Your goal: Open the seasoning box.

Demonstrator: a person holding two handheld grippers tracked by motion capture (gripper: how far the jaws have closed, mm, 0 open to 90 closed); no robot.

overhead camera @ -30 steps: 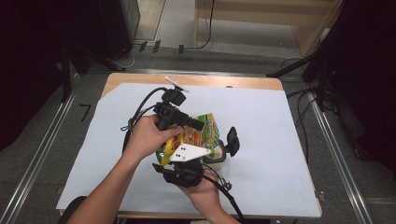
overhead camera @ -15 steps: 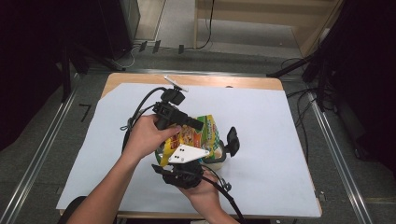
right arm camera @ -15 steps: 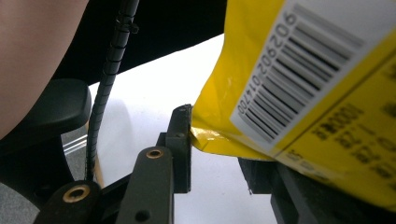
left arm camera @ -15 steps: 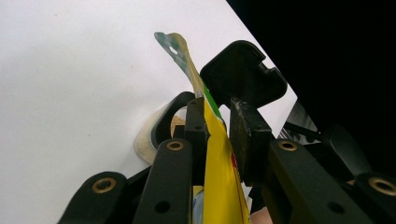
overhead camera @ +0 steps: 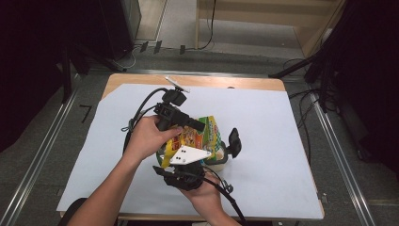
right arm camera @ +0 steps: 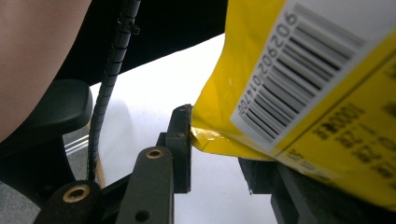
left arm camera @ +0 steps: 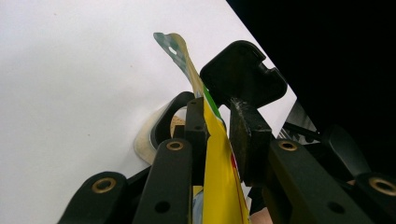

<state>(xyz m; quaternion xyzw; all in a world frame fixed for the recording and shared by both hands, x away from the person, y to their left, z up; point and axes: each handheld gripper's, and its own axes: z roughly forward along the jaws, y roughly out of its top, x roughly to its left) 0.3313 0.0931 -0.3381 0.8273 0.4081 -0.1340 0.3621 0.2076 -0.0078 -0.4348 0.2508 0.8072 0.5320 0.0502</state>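
Table [overhead camera: 282,155]: covered by a white sheet, with a wooden edge showing at the far side.
Packet [overhead camera: 197,136]: yellow snack bag near the middle of the sheet, raised between the two grippers, barcode side toward the right gripper's camera.
Left gripper [overhead camera: 200,126]: jaws drawn narrow, pinching the packet's top edge [left arm camera: 215,140]; the sealed strip sticks up past them.
Right gripper [overhead camera: 221,153]: jaws narrow around the packet's lower corner [right arm camera: 205,135]; one pad touches it, the other is hidden behind the bag.
Ring [left arm camera: 154,135]: pale round thing lying on the sheet beyond the left jaws.
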